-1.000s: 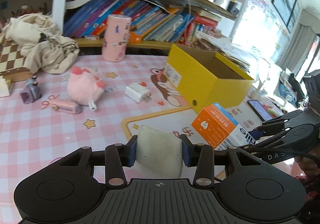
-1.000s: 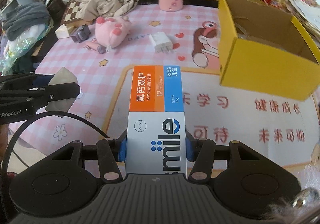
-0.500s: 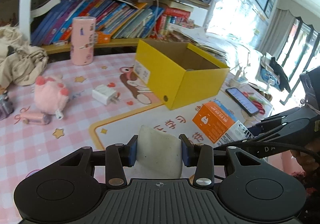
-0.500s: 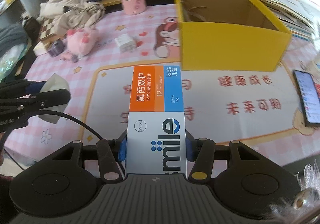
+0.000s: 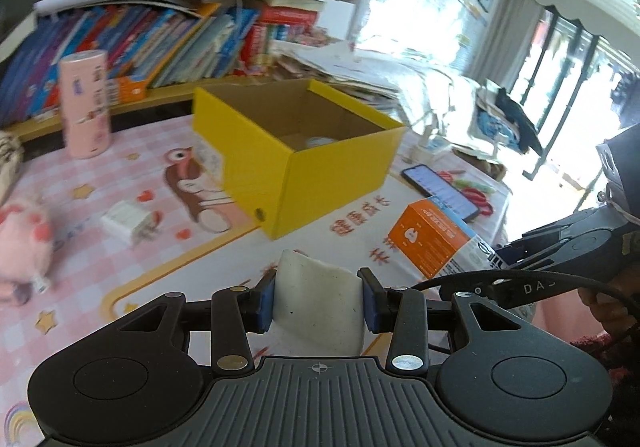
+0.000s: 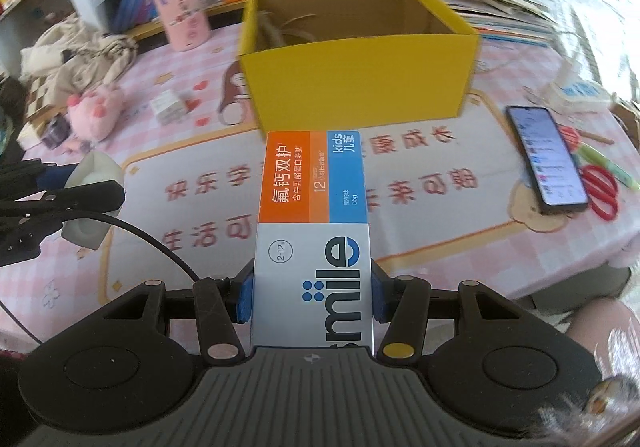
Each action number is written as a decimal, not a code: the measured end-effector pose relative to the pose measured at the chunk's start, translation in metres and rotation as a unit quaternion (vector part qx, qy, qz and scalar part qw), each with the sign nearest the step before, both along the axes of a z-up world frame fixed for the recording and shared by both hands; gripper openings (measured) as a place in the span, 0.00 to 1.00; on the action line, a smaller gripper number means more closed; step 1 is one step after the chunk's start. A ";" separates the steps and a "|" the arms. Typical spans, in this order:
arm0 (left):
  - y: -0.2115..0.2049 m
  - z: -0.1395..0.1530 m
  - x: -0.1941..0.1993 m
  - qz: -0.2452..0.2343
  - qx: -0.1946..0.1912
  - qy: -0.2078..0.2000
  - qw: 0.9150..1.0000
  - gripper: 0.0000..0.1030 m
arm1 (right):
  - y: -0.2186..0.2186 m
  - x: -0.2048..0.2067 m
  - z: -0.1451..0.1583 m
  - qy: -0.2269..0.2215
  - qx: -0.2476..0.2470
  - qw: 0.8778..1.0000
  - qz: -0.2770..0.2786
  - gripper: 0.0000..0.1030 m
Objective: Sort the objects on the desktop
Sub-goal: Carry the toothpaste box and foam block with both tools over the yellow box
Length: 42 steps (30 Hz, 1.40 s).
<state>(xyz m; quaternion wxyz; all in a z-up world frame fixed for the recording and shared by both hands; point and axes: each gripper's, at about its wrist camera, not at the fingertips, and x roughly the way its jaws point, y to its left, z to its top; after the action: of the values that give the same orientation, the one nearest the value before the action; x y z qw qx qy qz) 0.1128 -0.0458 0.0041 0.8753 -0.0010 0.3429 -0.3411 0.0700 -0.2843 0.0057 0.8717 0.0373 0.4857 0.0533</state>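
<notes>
Two items are held near the yellow box (image 6: 360, 71): a white pad (image 5: 318, 303) is clamped by the left gripper (image 5: 318, 301), and a toothpaste carton (image 6: 314, 231) is pinched by the right gripper (image 6: 312, 297).

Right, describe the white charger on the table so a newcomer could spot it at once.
Start at the yellow box in the middle of the pink checked table. On its left, between it and the pink plush toy, lies the charger, flat on the cloth. It is the only small white block there, touching neither neighbour.
</notes>
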 end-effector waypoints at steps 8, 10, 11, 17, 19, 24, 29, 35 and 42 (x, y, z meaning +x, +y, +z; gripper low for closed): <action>-0.031 0.000 0.010 -0.029 0.001 0.000 1.000 0.38 | -0.028 0.003 -0.001 0.008 -0.001 1.000 -0.023 0.48; -0.038 0.001 0.012 -0.030 0.001 0.000 1.000 0.38 | -0.034 0.006 -0.002 0.010 -0.001 1.000 -0.024 0.48; -0.041 0.001 0.014 -0.030 0.001 0.000 1.000 0.38 | -0.036 0.007 -0.002 0.010 -0.001 1.000 -0.023 0.48; -0.061 0.006 0.023 -0.033 0.001 -0.003 0.999 0.38 | -0.055 0.018 -0.002 0.012 0.004 1.000 -0.021 0.48; -0.068 0.008 0.026 -0.035 0.001 -0.005 0.999 0.38 | -0.061 0.023 -0.001 0.012 0.006 1.000 -0.019 0.48; -0.085 0.014 0.033 -0.034 -0.001 -0.013 0.999 0.38 | -0.075 0.036 0.001 0.012 0.008 1.000 -0.006 0.48; -0.100 0.020 0.041 -0.026 -0.007 -0.020 0.999 0.38 | -0.086 0.049 0.006 0.009 0.010 1.000 0.014 0.48; -0.118 0.031 0.051 -0.024 -0.016 -0.036 0.999 0.38 | -0.098 0.063 0.022 -0.015 0.011 0.999 0.045 0.48; -0.134 0.043 0.065 -0.004 -0.015 -0.063 0.998 0.37 | -0.112 0.093 0.057 -0.069 0.015 0.994 0.086 0.48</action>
<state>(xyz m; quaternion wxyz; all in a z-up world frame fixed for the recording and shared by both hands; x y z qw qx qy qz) 0.1781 -0.1799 0.0470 0.8937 0.0088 0.2823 -0.3487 0.1631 -0.3964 0.0631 0.8947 0.0050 0.4247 0.1382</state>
